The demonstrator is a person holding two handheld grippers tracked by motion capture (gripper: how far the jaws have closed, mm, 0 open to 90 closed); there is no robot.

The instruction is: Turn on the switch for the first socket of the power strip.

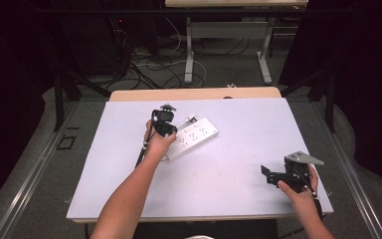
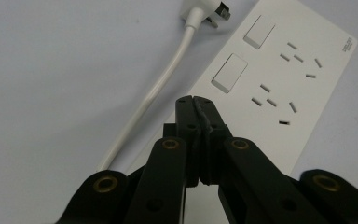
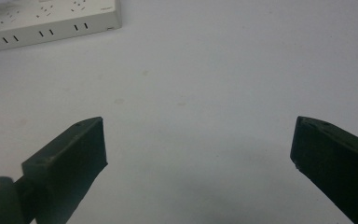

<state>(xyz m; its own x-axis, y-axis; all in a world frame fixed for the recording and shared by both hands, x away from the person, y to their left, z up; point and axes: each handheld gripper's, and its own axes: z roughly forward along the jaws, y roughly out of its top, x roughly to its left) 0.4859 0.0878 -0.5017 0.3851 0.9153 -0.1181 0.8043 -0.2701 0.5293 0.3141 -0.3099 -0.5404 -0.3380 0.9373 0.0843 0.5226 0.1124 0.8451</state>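
A white power strip (image 1: 193, 138) lies at an angle on the pale table top (image 1: 238, 169), with its white cable (image 2: 154, 93) and plug (image 2: 204, 13) beside it. My left gripper (image 1: 163, 124) hangs over the strip's near end; in the left gripper view its jaws (image 2: 194, 103) are shut together with nothing between them, tips above the strip (image 2: 279, 88) next to two rocker switches (image 2: 229, 73). My right gripper (image 1: 268, 174) rests near the table's front right, jaws wide open (image 3: 198, 144) over bare table, the strip (image 3: 51, 21) far off.
Beyond the table's far edge lie tangled cables on the floor (image 1: 154, 69) and the legs of another desk (image 1: 229, 50). Dark curtains close in both sides. Bare table surface spreads between the two grippers.
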